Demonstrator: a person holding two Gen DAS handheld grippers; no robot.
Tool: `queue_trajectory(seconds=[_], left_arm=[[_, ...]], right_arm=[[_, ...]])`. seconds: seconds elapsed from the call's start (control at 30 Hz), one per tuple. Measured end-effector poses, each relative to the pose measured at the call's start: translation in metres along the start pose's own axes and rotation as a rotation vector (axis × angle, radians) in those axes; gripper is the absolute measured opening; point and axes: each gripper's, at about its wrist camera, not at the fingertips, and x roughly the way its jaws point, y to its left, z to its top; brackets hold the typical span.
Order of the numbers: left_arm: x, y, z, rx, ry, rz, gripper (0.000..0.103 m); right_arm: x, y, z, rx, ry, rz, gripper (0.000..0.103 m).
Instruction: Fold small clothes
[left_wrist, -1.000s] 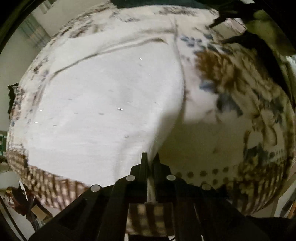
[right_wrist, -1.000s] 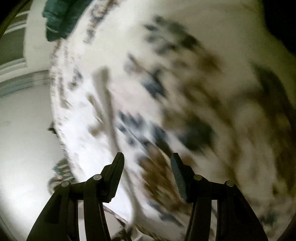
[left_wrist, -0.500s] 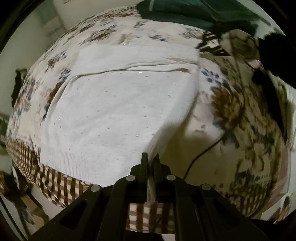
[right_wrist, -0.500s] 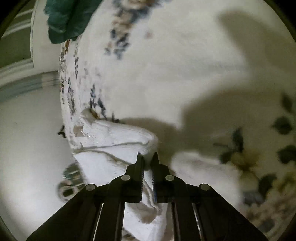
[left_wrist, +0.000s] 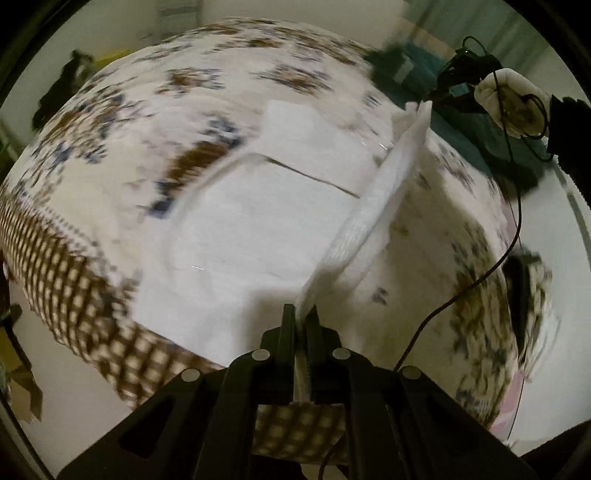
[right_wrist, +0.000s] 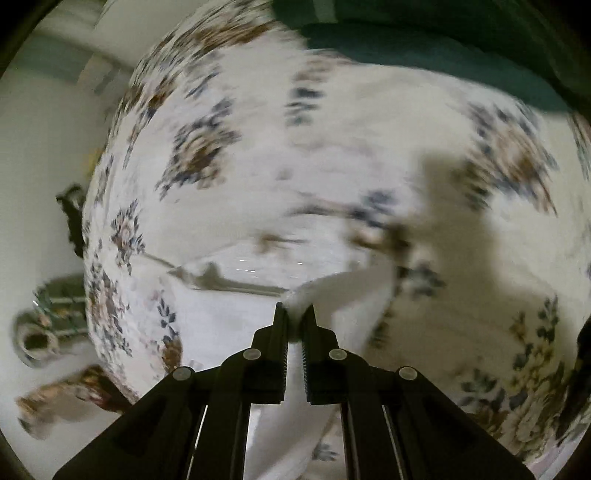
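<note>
Where it lay flat, the white garment's edge (left_wrist: 373, 206) now rises — pinched by both grippers.

bed covering (left_wrist: 122, 122): off-white cloth, brown and blue flower print, brown-and-cream checked border (left_wrist: 70, 288) along near edge; fills most of both views, blurred. dark teal blanket (right_wrist: 424, 48) at far end of bed. pale wall (left_wrist: 122, 26) behind; pale floor (right_wrist: 33, 155) beside bed. thin black cable (left_wrist: 476, 280) trailing over right side of covering. dim indoor light, soft shadows cast on cloth.
</note>
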Motion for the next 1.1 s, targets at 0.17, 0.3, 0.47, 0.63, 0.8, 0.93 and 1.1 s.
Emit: queue_trajectory(seconds=[0.17,0.3,0.47,0.63,0.8,0.93,1.1], left_arm=[[0.018,0.085,0.016,-0.127,0.007,-0.008,0.003],[0.045,0.141,0.018,-0.220,0.027,-0.020,0.003],[0.079,0.183,0.011,-0.284,0.079,-0.036,0.003],[0.107,0.208,0.001,-0.312,0.170,-0.047,0.003],[0.110,0.237,0.005,-0.326,0.220,-0.030,0.006],[0.097,0.244,0.015,-0.302,0.176,-0.042,0.044],[0.096,0.240,0.028,-0.310,0.138,-0.087,0.055]], right_arm=[[0.079,0.148,0.027,-0.140,0.021,-0.165,0.007],[0.151,0.220,0.034,-0.224,0.052,-0.299,0.006],[0.215,0.251,0.035,-0.239,0.069,-0.409,0.007],[0.238,0.262,0.035,-0.209,0.107,-0.396,0.010],[0.217,0.242,-0.003,-0.118,0.209,-0.091,0.034],[0.174,0.179,-0.097,-0.008,0.227,0.051,0.054],[0.163,0.057,-0.256,0.384,0.295,0.122,0.054]])
